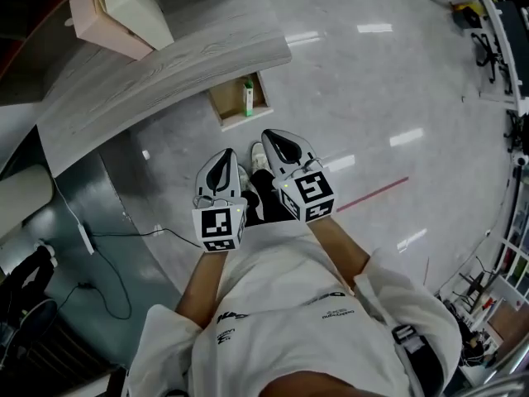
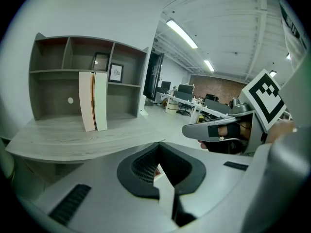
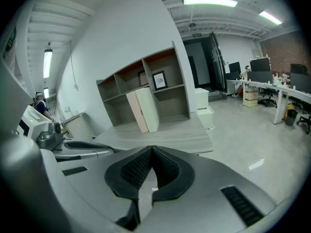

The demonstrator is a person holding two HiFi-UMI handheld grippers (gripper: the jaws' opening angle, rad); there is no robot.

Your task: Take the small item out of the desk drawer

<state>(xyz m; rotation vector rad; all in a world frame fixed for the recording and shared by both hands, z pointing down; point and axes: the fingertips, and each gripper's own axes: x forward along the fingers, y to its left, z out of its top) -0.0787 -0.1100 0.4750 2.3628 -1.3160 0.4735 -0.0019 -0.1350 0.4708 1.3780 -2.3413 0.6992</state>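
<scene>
An open wooden drawer (image 1: 223, 106) sticks out from under the front edge of the grey wood-grain desk (image 1: 165, 64). Inside it lies a small green and white item (image 1: 247, 98). I hold both grippers side by side in front of my body, short of the drawer and apart from it. The left gripper (image 1: 225, 153) (image 2: 158, 143) has its jaws together with nothing between them. The right gripper (image 1: 269, 134) (image 3: 152, 148) is shut and empty too. Each gripper view shows the desk top beyond its jaws; the drawer is hidden there.
A grey shelf unit (image 2: 73, 76) (image 3: 141, 91) stands on the desk with a pink and a white folder (image 1: 116, 11) leaning in it. A power strip and cables (image 1: 83, 238) lie on the floor at left. A white pedestal (image 3: 204, 108) sits beside the desk.
</scene>
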